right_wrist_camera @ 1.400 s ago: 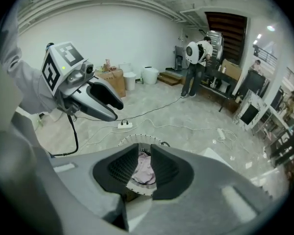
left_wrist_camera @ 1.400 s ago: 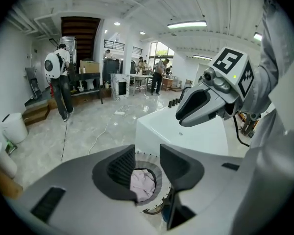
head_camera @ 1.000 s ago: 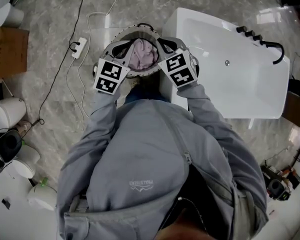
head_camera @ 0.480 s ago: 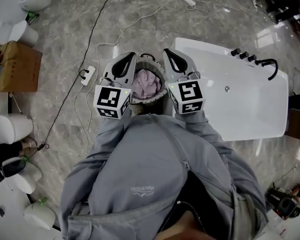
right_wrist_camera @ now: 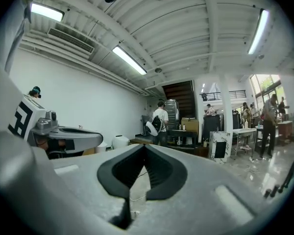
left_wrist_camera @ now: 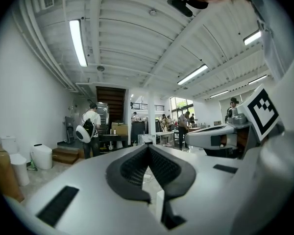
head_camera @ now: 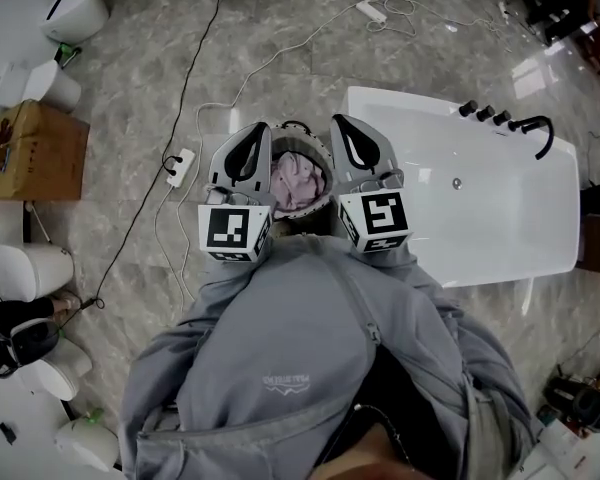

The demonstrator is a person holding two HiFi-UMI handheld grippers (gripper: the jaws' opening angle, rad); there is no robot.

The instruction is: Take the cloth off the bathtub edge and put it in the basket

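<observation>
Two grippers: the left gripper [head_camera: 252,133] and the right gripper [head_camera: 345,126], side by side, both pointing toward 12 o'clock in the head view. In each gripper view we see the dark pads pressed together with nothing between them. One basket [head_camera: 292,138] stands on the floor below and between the two. One cloth [head_camera: 298,183], pink and bunched, lies inside the basket, off the tub. One bathtub [head_camera: 480,218], white, sits at 3 o'clock of the basket, with one black faucet [head_camera: 540,128] at its far end. Two power strips: a near power strip [head_camera: 180,163] at 9 o'clock of the basket, and a far power strip [head_camera: 372,10] at 1 o'clock. One cardboard box [head_camera: 35,153] lies farther out at 9 o'clock. Against the frame one second earlier, we note that both grippers then tilted down at the basket rim; now they are raised, level and clear of it. The cloth stays in the basket, and both pairs of jaws stay closed.
</observation>
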